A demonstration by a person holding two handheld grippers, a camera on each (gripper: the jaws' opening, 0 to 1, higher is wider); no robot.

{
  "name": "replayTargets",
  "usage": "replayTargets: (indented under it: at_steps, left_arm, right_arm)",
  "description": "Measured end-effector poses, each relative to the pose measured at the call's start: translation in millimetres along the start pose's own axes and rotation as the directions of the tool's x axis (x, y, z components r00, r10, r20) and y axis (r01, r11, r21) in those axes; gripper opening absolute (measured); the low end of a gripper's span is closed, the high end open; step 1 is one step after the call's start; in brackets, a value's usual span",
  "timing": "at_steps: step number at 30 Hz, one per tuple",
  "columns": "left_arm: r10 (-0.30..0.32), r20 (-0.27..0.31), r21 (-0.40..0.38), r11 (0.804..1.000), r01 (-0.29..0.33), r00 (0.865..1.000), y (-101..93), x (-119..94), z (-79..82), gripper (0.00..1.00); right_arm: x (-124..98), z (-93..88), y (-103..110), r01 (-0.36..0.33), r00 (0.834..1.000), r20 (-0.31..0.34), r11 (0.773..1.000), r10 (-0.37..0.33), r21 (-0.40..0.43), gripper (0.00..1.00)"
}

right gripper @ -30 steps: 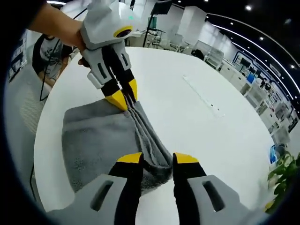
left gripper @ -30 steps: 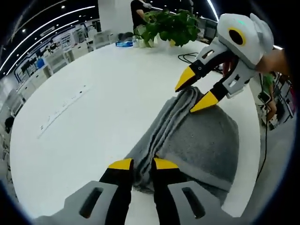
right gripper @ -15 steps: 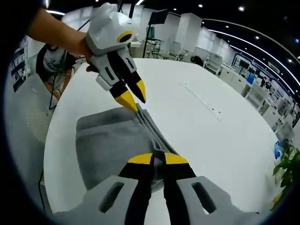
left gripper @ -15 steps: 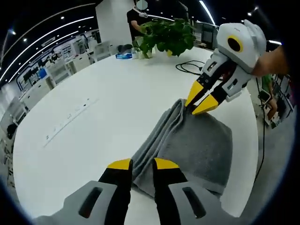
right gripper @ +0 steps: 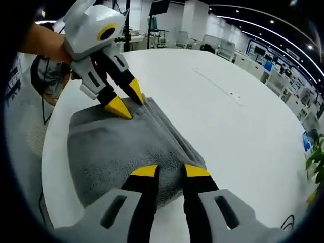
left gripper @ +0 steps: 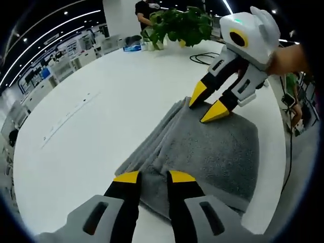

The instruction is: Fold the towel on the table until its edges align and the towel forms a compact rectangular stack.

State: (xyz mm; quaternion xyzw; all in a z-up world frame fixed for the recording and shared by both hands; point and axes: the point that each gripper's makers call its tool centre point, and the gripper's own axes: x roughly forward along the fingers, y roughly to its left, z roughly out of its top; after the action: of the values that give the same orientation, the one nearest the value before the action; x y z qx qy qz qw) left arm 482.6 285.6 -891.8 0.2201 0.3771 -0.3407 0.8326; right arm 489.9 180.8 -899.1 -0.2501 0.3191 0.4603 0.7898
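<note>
A grey towel [left gripper: 212, 147] lies folded flat on the round white table [left gripper: 101, 86], close to the table's near edge. Its layered edges run along one long side [right gripper: 167, 126]. My left gripper [left gripper: 154, 177] stands open at one end of that layered side, its jaws low over the cloth and holding nothing. My right gripper [right gripper: 170, 171] stands open at the opposite end. Each one shows in the other's view: the right gripper [left gripper: 206, 103] with jaws spread just above the towel's far corner, the left gripper [right gripper: 126, 99] likewise spread over its corner.
A potted plant [left gripper: 182, 25], a black cable [left gripper: 202, 58] and a small blue item [left gripper: 134, 47] sit at the table's far side. A thin strip [left gripper: 66, 119] lies on the bare tabletop. A person [right gripper: 48, 76] sits beyond the table edge beside the towel.
Both grippers have gone from shut on the towel's bunched edge to open. The towel, lifted half a second ago, now lies flat and spread wider.
</note>
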Motion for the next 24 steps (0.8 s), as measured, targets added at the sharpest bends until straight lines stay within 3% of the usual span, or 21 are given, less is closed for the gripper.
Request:
replayTargets:
  at_steps: [2, 5, 9, 12, 16, 20, 24]
  left_arm:
    - [0.002, -0.007, -0.008, 1.000, -0.002, 1.000, -0.1, 2.5, 0.0, 0.21]
    - [0.005, -0.007, -0.020, 1.000, -0.005, 1.000, 1.2, 1.1, 0.8, 0.21]
    - [0.039, 0.033, -0.060, 0.998, -0.036, 0.999, 6.5, -11.9, 4.7, 0.22]
    - [0.054, 0.053, -0.074, 0.996, -0.050, 0.997, 8.9, -19.7, 3.9, 0.22]
    - [0.057, 0.065, -0.082, 0.995, -0.052, 0.996, 8.4, -28.9, 3.6, 0.23]
    - [0.050, 0.082, -0.088, 0.995, -0.043, 0.995, 3.1, -36.5, 5.2, 0.25]
    - [0.040, 0.101, -0.075, 0.997, -0.033, 0.994, -4.8, -43.7, 6.6, 0.27]
  right_arm:
    - [2.5, -1.6, -2.9, 0.009, 1.000, 0.003, 0.998, -0.009, 0.058, 0.17]
    - [1.0, -1.5, -2.1, 0.014, 1.000, 0.007, 0.999, -0.014, 0.044, 0.17]
    - [-8.6, 4.8, -2.1, 0.018, 0.999, 0.043, 0.992, -0.024, 0.123, 0.18]
    - [-13.0, 11.4, 3.8, -0.007, 0.995, 0.097, 0.970, -0.017, 0.242, 0.32]
    - [-19.6, 15.0, 7.6, 0.010, 0.993, 0.114, 0.982, -0.032, 0.191, 0.39]
    - [-26.6, 20.2, 10.0, 0.007, 0.988, 0.150, 0.978, -0.039, 0.209, 0.50]
    - [-38.5, 21.0, 21.3, 0.001, 0.987, 0.158, 0.975, -0.037, 0.222, 0.51]
